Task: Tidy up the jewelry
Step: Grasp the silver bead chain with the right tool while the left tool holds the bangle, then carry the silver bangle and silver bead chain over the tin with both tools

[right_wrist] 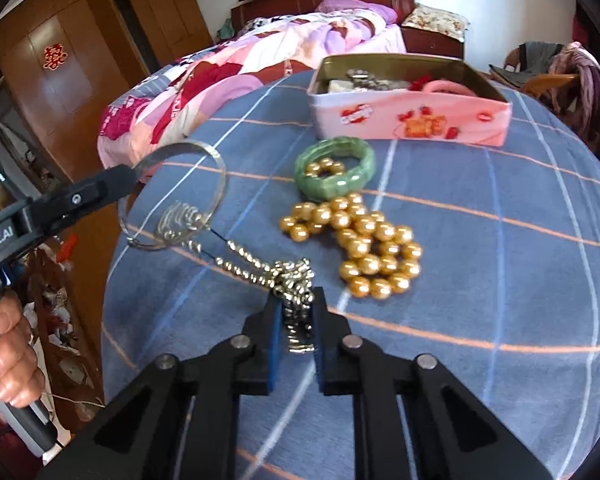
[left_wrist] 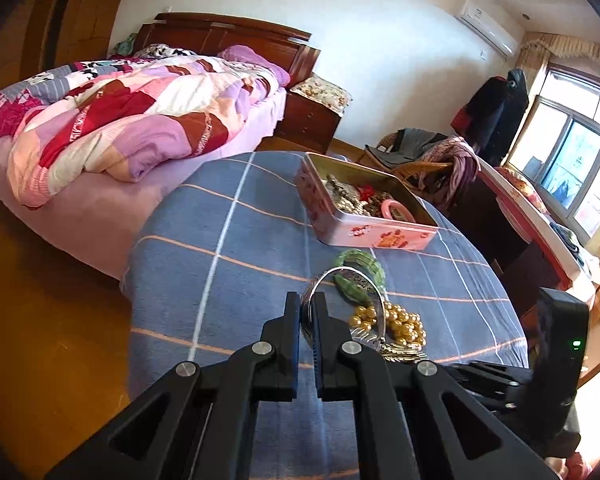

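My left gripper (left_wrist: 306, 300) is shut on a silver bangle (left_wrist: 340, 276) and holds it lifted above the blue checked table; in the right wrist view the bangle (right_wrist: 216, 160) hangs at the left gripper's tip (right_wrist: 134, 174). My right gripper (right_wrist: 296, 300) is shut on a silver chain necklace (right_wrist: 292, 280) whose far end trails toward the bangle. A green jade bracelet (right_wrist: 334, 170) and a gold bead necklace (right_wrist: 364, 240) lie on the cloth. An open pink tin (right_wrist: 412, 120) with jewelry inside stands behind them; it also shows in the left wrist view (left_wrist: 380, 236).
The table is covered by a blue checked cloth (right_wrist: 500, 280). A bed with a patchwork quilt (left_wrist: 120, 120) stands beyond the table's left side. A wicker chair with clothes (left_wrist: 432, 160) is behind the tin. The table edge falls away at the left (right_wrist: 112, 260).
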{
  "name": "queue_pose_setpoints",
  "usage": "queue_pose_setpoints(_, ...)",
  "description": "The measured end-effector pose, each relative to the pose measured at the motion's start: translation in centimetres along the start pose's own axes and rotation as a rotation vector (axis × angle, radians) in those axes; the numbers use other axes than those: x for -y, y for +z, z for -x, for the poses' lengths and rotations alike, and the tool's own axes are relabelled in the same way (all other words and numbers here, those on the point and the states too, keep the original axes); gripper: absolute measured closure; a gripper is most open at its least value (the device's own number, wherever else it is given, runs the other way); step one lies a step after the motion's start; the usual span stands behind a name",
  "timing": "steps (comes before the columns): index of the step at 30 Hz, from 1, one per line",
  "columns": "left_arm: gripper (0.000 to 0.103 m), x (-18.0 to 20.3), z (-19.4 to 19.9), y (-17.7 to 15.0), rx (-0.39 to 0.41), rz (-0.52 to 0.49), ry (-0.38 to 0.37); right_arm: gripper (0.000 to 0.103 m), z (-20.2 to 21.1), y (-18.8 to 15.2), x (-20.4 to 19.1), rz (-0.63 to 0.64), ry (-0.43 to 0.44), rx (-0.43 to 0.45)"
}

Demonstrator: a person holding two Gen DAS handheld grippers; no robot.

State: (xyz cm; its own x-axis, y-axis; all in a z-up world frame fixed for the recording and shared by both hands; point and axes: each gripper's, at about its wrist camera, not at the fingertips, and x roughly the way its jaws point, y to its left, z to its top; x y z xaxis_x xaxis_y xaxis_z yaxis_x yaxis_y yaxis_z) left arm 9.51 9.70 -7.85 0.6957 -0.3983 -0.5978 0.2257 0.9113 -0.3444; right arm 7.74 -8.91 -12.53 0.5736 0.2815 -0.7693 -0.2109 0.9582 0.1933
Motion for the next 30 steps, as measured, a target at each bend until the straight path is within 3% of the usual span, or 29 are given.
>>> queue_pose_setpoints(10,0.099,1.9,-0.3,-0.2,-0.005,-0.065,0.009,0.09,4.2,1.0,4.3,-0.122,-0.081,0.101)
queue_pose_setpoints(21,0.099,3.8,-0.4,0.3,0.007,-0.1,0.003,0.089,7.8,3.4,4.1,-0.078,-0.215,0.219)
queue_pose_setpoints(30,0.099,4.7,-0.2,1.3,0.035,-0.114,-0.007,0.089,8.1,4.9,3.5,-0.051,-0.232,0.251)
